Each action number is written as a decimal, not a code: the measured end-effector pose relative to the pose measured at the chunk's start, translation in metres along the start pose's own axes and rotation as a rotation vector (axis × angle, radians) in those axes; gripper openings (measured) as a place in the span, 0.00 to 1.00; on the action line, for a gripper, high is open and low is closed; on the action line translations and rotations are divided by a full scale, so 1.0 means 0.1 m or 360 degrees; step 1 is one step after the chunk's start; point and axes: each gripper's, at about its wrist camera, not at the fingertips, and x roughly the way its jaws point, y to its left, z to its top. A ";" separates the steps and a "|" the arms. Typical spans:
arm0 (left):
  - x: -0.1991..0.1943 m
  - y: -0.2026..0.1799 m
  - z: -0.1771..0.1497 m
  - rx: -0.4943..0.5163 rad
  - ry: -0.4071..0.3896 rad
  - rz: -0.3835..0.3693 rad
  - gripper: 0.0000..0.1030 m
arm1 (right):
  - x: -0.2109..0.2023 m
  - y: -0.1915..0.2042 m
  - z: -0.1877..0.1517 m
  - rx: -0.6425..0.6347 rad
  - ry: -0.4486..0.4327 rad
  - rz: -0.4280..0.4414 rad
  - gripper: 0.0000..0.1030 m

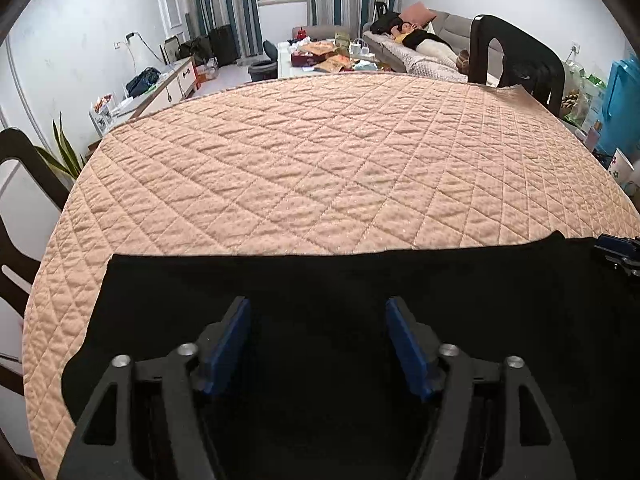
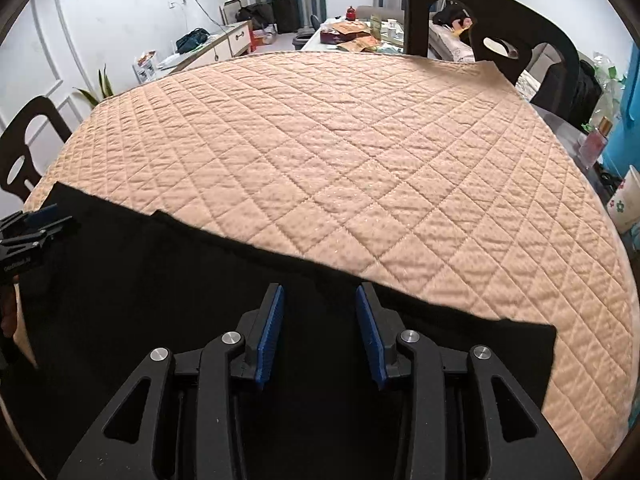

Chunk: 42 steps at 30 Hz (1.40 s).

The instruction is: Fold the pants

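Observation:
Black pants point(image 1: 320, 280) lie flat along the near side of a table under a peach quilted cover point(image 1: 320, 152). My left gripper point(image 1: 318, 308) hovers over the pants with its blue pads wide apart and nothing between them. In the right wrist view the pants point(image 2: 160, 264) stretch from the left edge to a squared end at the lower right. My right gripper point(image 2: 320, 296) stands open above their far edge, also holding nothing. Each gripper shows at the edge of the other's view: the right gripper point(image 1: 618, 254) and the left gripper point(image 2: 36, 224).
Dark chairs stand at the far right point(image 1: 516, 60) and left point(image 1: 16, 184) of the table. Bottles and a paper cup point(image 2: 626, 200) sit past the right edge. Beyond are a cluttered coffee table point(image 1: 320, 56) and a sofa with a person lying on it point(image 1: 424, 40).

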 end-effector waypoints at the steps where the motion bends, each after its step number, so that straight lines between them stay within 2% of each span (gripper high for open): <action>1: 0.01 -0.01 0.00 0.0011 -0.0018 0.0006 0.76 | 0.01 0.01 -0.01 -0.0008 -0.0010 -0.0011 0.45; 3: 0.01 -0.03 -0.02 0.0026 -0.0038 0.0022 0.75 | 0.01 0.04 -0.01 -0.0017 -0.0018 -0.0028 0.46; 4: 0.00 -0.02 -0.01 0.0027 -0.0034 0.0010 0.69 | 0.02 0.05 0.00 -0.0012 -0.0016 -0.0029 0.45; 5: 0.00 -0.02 -0.01 0.0022 -0.0029 -0.0020 0.64 | 0.02 0.05 0.01 -0.0008 -0.0014 -0.0023 0.41; 6: -0.03 -0.06 -0.03 0.0034 -0.0034 -0.0038 0.54 | 0.03 0.03 0.03 -0.0004 -0.0016 0.0007 0.34; 7: -0.04 -0.09 -0.02 0.0063 -0.0042 -0.0038 0.35 | 0.03 0.04 0.05 -0.0001 -0.0014 0.0021 0.24; 8: -0.06 -0.14 -0.04 0.0089 -0.0045 -0.0067 0.23 | 0.03 0.08 0.06 -0.0010 -0.0010 0.0006 0.19; 9: -0.09 -0.21 -0.06 0.0106 -0.0044 -0.0052 0.07 | 0.03 0.10 0.06 -0.0020 -0.0009 -0.0005 0.15; 10: -0.10 -0.27 -0.07 0.0134 -0.0042 -0.0002 0.05 | 0.02 0.12 0.06 -0.0024 -0.0005 -0.0009 0.10; 12: -0.16 -0.35 -0.11 0.0168 -0.0046 0.0059 0.04 | -0.06 0.15 0.04 -0.0015 -0.0022 -0.0017 0.08; 15: -0.40 -0.29 -0.18 0.0115 -0.0095 0.0033 0.03 | -0.34 0.16 -0.04 0.0003 -0.0114 0.0031 0.08; 20: -1.04 -0.14 -0.42 0.0020 -0.0264 -0.0059 0.03 | -1.01 0.19 -0.32 0.0000 -0.0319 0.0112 0.08; 23: -1.48 -0.11 -0.71 0.0005 -0.0377 -0.0106 0.03 | -1.42 0.23 -0.62 -0.0002 -0.0445 0.0172 0.08; 28: -2.00 -0.07 -1.47 -0.0033 -0.0494 -0.0195 0.03 | -1.89 0.28 -1.37 0.0020 -0.0592 0.0213 0.08; 32: -2.04 -0.08 -2.08 -0.0053 -0.0448 -0.0273 0.03 | -1.91 0.26 -2.05 0.0148 -0.0575 0.0285 0.09; 34: -2.00 -0.06 -2.30 -0.0089 -0.0384 -0.0304 0.04 | -1.76 0.23 -2.31 0.0223 -0.0492 0.0332 0.10; 36: -1.95 -0.01 -2.44 -0.0133 -0.0340 -0.0313 0.04 | -1.56 0.19 -2.53 0.0308 -0.0370 0.0386 0.14; 37: -1.96 0.02 -2.47 -0.0145 -0.0335 -0.0308 0.04 | -1.52 0.17 -2.58 0.0335 -0.0350 0.0408 0.20; 38: -1.97 0.05 -2.47 -0.0154 -0.0338 -0.0310 0.06 | -1.53 0.14 -2.65 0.0364 -0.0396 0.0454 0.20; 39: -1.99 0.08 -2.44 -0.0166 -0.0350 -0.0307 0.13 | -1.57 0.13 -2.69 0.0384 -0.0421 0.0456 0.20; 40: -2.02 0.11 -2.39 -0.0180 -0.0368 -0.0297 0.27 | -1.59 0.10 -2.70 0.0415 -0.0421 0.0438 0.21; 42: -2.05 0.09 -2.30 -0.0189 -0.0405 -0.0267 0.47 | -1.64 0.04 -2.67 0.0463 -0.0449 0.0419 0.28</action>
